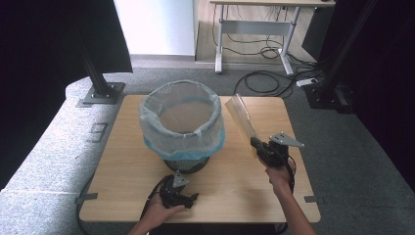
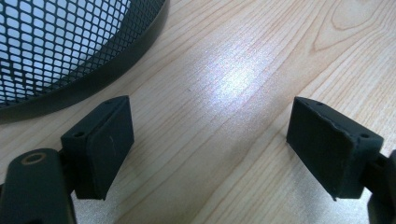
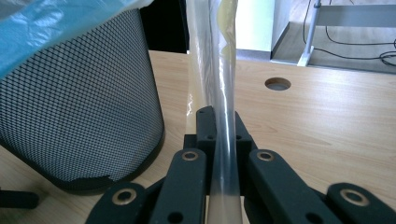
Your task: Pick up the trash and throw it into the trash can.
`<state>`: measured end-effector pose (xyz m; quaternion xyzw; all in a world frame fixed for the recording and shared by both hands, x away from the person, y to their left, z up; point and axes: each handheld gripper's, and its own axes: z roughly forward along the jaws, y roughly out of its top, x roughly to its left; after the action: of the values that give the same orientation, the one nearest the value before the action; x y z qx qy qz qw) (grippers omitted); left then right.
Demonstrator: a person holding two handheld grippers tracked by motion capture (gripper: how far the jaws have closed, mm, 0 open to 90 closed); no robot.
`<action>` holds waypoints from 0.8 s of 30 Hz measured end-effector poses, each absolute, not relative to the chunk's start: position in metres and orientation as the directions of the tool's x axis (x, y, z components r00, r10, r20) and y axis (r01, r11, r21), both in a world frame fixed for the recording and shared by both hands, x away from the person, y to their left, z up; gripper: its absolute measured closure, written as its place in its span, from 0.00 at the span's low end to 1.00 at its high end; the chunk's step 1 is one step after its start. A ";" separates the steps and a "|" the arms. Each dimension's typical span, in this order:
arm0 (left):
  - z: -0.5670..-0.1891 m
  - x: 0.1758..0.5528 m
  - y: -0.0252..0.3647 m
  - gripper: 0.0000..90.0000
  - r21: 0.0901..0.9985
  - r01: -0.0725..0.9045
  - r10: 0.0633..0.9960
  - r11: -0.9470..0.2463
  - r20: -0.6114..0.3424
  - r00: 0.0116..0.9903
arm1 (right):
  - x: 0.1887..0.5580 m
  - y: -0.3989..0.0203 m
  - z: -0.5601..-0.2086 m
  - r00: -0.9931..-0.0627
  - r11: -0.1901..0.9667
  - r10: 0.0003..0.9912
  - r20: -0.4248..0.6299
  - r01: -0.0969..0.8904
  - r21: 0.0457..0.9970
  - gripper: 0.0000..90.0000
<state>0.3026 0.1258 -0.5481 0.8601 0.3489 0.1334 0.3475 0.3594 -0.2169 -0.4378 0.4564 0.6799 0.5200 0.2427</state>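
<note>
From above, the right gripper (image 1: 254, 143) pinched a clear plastic bag (image 1: 241, 119) beside the lined bin (image 1: 181, 125); the left gripper (image 1: 182, 196) rested on the table (image 1: 122, 161). Its own view showed wide, empty jaws. In the right gripper's view, the slick bag (image 3: 219, 84) might have slipped out.

A clear, empty plastic bag (image 1: 241, 117), flattened and faintly yellowish, stands tilted on edge right of centre in the high view; its lower end is pinched, its top leans toward the upper left.
</note>
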 end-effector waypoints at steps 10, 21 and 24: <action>-0.548 0.303 0.126 0.16 0.691 0.508 0.693 -0.515 -0.013 0.721 | 0.356 -0.217 -0.428 -0.474 0.027 0.868 0.147 0.342 0.939 0.98; -0.548 0.303 0.126 0.16 0.688 0.506 0.692 -0.520 -0.009 0.722 | 0.349 -0.221 -0.404 -0.488 -0.034 0.855 0.176 0.285 0.958 0.98; -0.548 0.303 0.126 0.16 0.688 0.506 0.692 -0.519 -0.010 0.722 | 0.347 -0.221 -0.397 -0.497 -0.043 0.849 0.178 0.270 0.962 0.98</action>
<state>0.3027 0.1261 -0.5479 0.8612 0.3478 0.1340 0.3455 0.3468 -0.2214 -0.3969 0.4342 0.6444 0.5773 0.2510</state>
